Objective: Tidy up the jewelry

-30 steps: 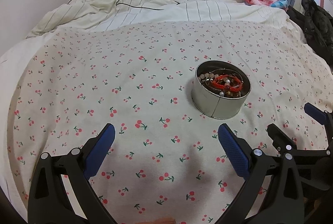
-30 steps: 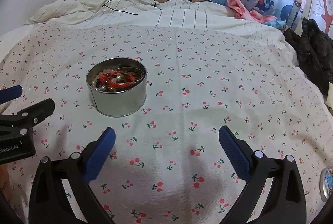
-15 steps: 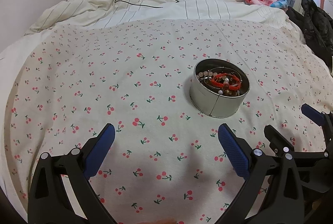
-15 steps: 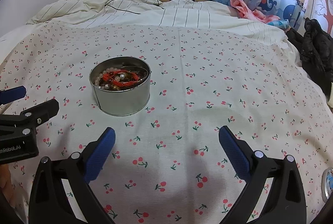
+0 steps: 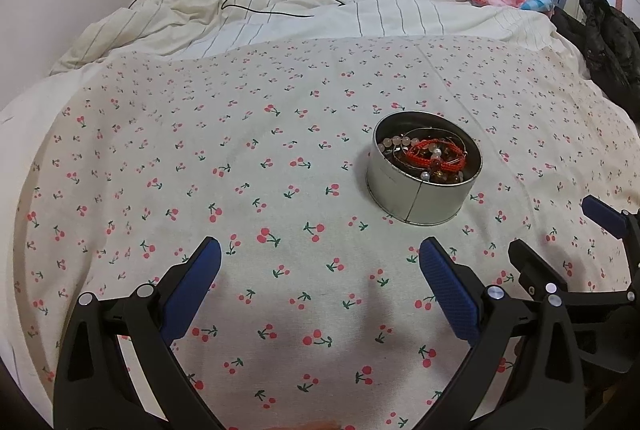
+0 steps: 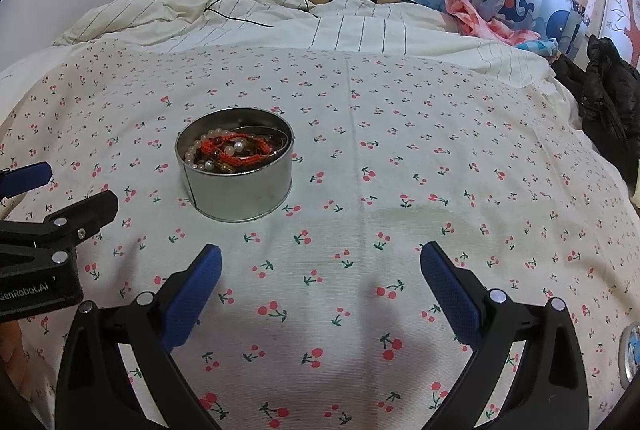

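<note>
A round silver tin [image 5: 420,198] stands on the cherry-print bed cover; it also shows in the right wrist view [image 6: 240,190]. It holds a tangle of jewelry: a red woven bracelet [image 5: 434,156] [image 6: 240,150], pale bead strands and thin metal bangles. My left gripper [image 5: 320,270] is open and empty, short of the tin and to its left. My right gripper [image 6: 320,270] is open and empty, short of the tin and to its right. Each gripper shows at the edge of the other's view.
A round lid-like disc [image 6: 630,354] lies at the right edge near my right gripper. A rumpled striped duvet [image 5: 320,18] with a black cable lies at the back. Dark clothing [image 6: 608,98] is piled at the right. Whale-print curtains hang behind.
Both grippers have drifted slightly back and up, so the tin sits a little farther away in each view. Both stay open.
</note>
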Demonstrator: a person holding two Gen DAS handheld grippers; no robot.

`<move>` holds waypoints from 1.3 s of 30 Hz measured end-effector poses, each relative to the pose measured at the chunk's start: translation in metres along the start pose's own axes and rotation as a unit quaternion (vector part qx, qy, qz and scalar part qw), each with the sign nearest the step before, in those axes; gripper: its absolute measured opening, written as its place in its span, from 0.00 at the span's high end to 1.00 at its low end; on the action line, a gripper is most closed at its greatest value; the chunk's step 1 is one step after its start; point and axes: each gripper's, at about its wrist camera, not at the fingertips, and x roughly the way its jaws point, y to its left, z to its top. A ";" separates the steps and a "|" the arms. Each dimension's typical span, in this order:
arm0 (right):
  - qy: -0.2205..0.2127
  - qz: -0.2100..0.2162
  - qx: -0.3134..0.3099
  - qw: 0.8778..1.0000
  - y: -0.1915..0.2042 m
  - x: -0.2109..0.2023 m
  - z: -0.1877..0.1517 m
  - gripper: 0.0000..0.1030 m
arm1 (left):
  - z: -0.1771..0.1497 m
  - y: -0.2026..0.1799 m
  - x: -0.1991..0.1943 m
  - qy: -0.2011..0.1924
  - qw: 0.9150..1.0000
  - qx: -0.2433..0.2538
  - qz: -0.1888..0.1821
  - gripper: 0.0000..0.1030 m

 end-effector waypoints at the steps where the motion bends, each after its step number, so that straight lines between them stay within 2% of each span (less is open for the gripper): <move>1: 0.000 0.000 0.000 1.000 0.000 0.000 0.000 0.07 | 0.000 0.000 0.000 0.001 1.000 -0.001 0.000 0.07; 19: 0.002 0.002 -0.002 1.000 0.000 0.000 -0.001 0.07 | 0.000 0.000 0.003 0.007 1.000 -0.006 -0.006 0.07; 39: 0.003 0.004 -0.004 1.000 0.002 0.002 -0.002 0.07 | 0.000 -0.005 -0.001 -0.001 1.000 0.005 0.007 0.07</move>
